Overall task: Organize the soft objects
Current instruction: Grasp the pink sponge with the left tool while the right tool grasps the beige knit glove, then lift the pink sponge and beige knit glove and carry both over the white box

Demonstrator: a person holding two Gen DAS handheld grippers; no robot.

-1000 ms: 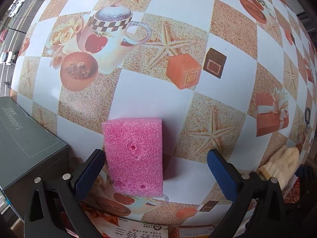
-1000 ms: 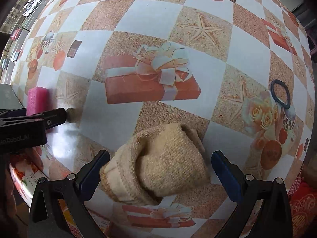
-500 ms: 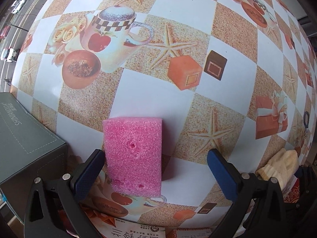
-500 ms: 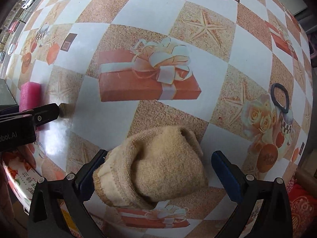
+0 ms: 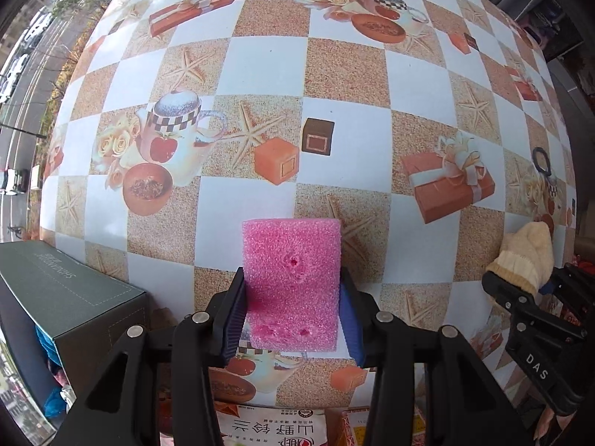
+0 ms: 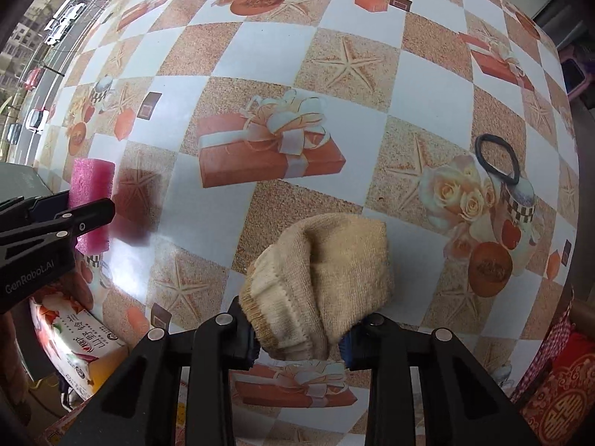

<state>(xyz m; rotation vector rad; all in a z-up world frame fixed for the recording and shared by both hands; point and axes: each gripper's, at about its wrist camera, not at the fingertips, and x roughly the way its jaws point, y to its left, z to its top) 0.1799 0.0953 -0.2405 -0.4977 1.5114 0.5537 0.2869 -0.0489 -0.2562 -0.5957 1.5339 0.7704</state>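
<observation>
Left gripper (image 5: 293, 319): I am clamping the pink sponge (image 5: 292, 278); jaws just closed.
Right gripper (image 6: 301, 338): I am pinching the beige sock (image 6: 319, 282).
Risk: sock is slipping from its shallow pinch.

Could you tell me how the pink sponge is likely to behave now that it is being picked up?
The pink sponge is open-pored foam, so probably very light. It looks barely squashed between the left tool, so likely springy. Its rough faces should resist slipping.

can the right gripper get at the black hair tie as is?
Probably not yet: the right gripper is shut on the beige knit glove. The hair tie lies unobstructed on the tablecloth, so it looks reachable once the glove is dropped.
</observation>
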